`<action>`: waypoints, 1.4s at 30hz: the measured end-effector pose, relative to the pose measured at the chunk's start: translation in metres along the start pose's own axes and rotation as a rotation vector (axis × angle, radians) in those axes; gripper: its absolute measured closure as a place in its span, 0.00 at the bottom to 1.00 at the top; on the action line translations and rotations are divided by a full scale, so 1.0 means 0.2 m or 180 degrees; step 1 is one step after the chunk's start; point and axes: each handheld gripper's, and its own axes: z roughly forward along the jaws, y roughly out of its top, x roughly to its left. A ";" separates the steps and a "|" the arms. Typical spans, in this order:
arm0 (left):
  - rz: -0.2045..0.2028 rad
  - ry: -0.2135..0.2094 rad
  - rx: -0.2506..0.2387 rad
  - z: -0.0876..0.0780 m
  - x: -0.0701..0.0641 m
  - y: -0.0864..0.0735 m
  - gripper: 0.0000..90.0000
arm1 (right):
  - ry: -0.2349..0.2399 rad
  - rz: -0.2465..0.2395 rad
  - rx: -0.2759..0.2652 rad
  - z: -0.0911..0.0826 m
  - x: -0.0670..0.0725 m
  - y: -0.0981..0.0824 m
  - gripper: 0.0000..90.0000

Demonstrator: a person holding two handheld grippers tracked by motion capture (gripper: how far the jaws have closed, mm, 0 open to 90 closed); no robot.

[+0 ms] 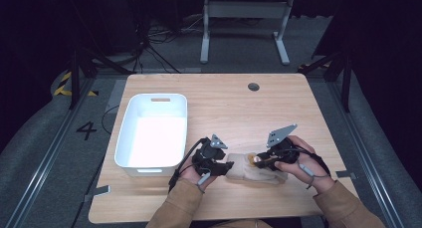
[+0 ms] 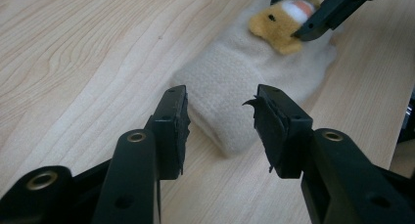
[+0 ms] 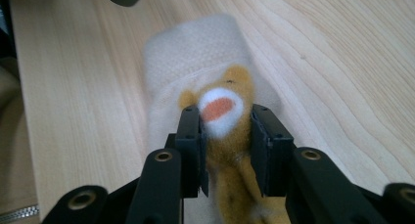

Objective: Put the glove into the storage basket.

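Sock (image 2: 244, 82) cuff between open left gripper (image 2: 222, 119) jaws, plush toy (image 3: 222, 121) clamped in right gripper (image 3: 226, 136) jaws.

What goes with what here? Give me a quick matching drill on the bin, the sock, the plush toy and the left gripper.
Things:
1. white bin
2. cream sock
3. plush toy
4. left gripper

States:
A. between the right gripper's jaws, lying on the sock
B. jaws apart on either side of the sock's cuff end
C. standing on the left part of the table
D. lying flat on the wood between both grippers

Pairs: 1-C, 2-D, 3-A, 4-B
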 end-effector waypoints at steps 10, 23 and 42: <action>0.0052 -0.0058 0.0031 0.03 -0.01 0.01 0.57 | -0.0134 -0.0133 0.0071 0.03 0.01 -0.01 0.67; 0.0060 -0.0111 -0.0019 0.04 -0.01 0.05 0.38 | -0.0183 0.0164 -0.0367 -0.12 -0.02 -0.06 0.56; 0.0079 -0.0055 -0.0144 -0.01 -0.02 0.07 0.21 | -0.0556 0.0572 -0.0763 -0.34 -0.17 -0.17 0.56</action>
